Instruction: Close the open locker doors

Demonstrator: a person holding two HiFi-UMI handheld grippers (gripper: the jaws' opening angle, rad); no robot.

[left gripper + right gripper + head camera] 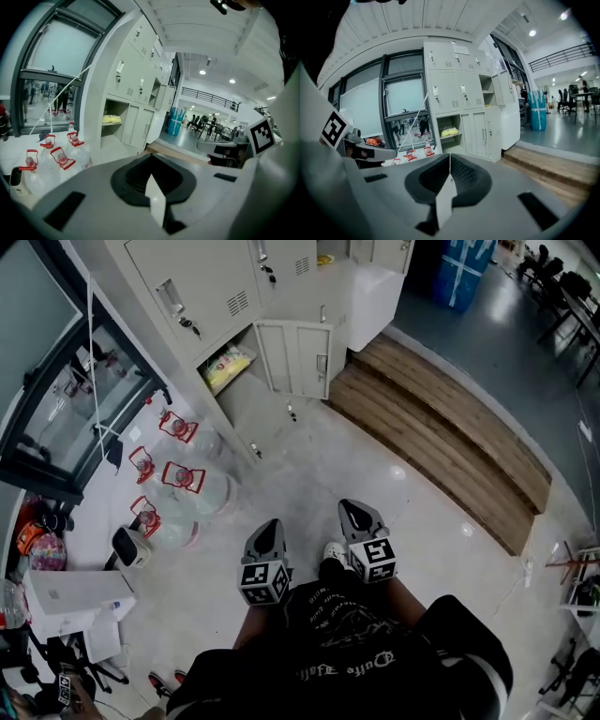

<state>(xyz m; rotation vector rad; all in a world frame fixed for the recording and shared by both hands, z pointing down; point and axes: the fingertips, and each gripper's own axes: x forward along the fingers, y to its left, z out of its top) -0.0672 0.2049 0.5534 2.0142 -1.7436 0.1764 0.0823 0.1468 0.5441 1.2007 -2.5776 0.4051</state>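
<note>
- Lockers (pixel 216 282): sheet metal with pale grey paint, smooth, satin sheen. Locker doors (pixel 298 357): same finish.
- Floor (pixel 309 474): pale, smooth, glossy; lamp reflections show on it.
- Step (pixel 441 442): brown wood planks, matt, with visible grain.
- Water jugs (pixel 202 491): clear glossy plastic with red plastic handles.
- Window (pixel 56 399): glass in a dark, matt metal frame.
- Left claw (pixel 268 525) and right claw (pixel 357 507): matt grey plastic shells with a dark ribbed lining (pixel 466 176).
- Shirt (pixel 347 652): black cloth with pale print.
- Box (pixel 75 592): white, smooth; looks like card.
</note>
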